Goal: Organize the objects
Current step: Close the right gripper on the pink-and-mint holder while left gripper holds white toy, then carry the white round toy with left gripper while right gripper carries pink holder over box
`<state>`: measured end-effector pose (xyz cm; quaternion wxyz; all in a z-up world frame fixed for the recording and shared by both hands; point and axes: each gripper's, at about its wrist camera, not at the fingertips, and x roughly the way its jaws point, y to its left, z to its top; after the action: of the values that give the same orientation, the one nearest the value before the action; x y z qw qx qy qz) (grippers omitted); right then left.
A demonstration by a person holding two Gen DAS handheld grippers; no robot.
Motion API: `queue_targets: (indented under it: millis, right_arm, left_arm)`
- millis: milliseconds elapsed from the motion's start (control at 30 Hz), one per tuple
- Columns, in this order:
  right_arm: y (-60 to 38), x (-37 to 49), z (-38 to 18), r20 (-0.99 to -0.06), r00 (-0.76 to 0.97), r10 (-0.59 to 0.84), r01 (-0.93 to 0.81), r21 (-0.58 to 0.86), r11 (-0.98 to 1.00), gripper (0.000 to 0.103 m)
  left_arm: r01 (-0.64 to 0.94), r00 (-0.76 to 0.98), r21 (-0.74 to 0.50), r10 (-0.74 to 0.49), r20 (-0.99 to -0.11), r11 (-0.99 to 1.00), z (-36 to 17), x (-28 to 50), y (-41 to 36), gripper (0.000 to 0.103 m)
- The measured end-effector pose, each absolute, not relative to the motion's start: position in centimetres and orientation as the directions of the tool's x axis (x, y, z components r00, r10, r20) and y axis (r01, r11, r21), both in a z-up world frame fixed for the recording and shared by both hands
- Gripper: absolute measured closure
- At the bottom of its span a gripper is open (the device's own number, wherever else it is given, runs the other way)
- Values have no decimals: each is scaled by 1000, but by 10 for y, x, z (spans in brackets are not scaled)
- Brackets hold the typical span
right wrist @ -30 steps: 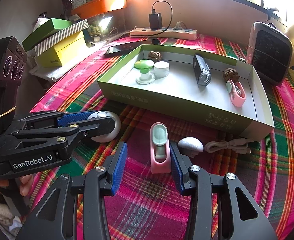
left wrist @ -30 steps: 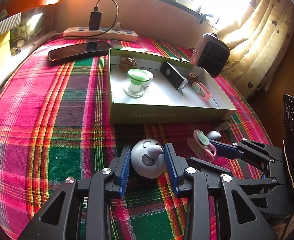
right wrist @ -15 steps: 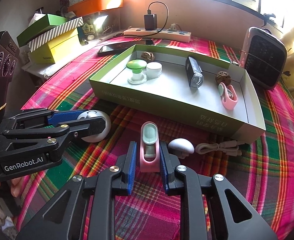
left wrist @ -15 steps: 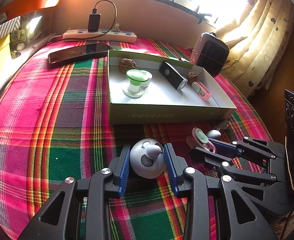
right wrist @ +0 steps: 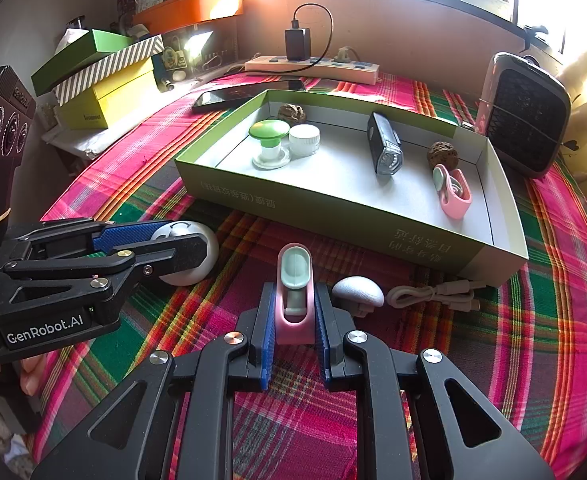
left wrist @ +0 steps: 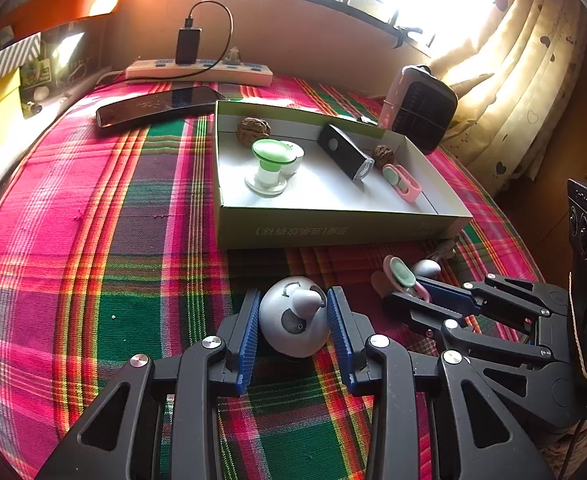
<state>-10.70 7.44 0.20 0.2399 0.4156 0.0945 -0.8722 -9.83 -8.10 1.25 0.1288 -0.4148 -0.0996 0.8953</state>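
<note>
Pink clip point(right wrist: 294, 296) pinched between blue pads of right tool point(right wrist: 293, 322), jaws just closed onto it, on plaid-covered counter point(right wrist: 493, 360) before green box point(right wrist: 333, 216). Grey round gadget point(left wrist: 293, 316) gripped by left tool point(left wrist: 293, 328). Small grey mushroom-shaped piece point(right wrist: 358, 290) and white cable point(right wrist: 433, 294) lie just beside clip.

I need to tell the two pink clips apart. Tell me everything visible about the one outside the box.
The pink clip is a narrow, smooth, plastic-looking shell with a pale mint oval pad at its far end and a mint stem in its hollow. It lies on the plaid cloth, just before the green box, pointing toward it. The right gripper has just closed; its blue pads press both sides.
</note>
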Motion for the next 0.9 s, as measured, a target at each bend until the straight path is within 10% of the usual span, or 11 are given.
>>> queue_targets:
  millis: [900]
  right_arm:
    - [78,-102,10,-755,-550,-356,495,48,-867,85]
  left_arm:
    - [-143,-644,-235,271,-716,-961,19,-93,-76,76]
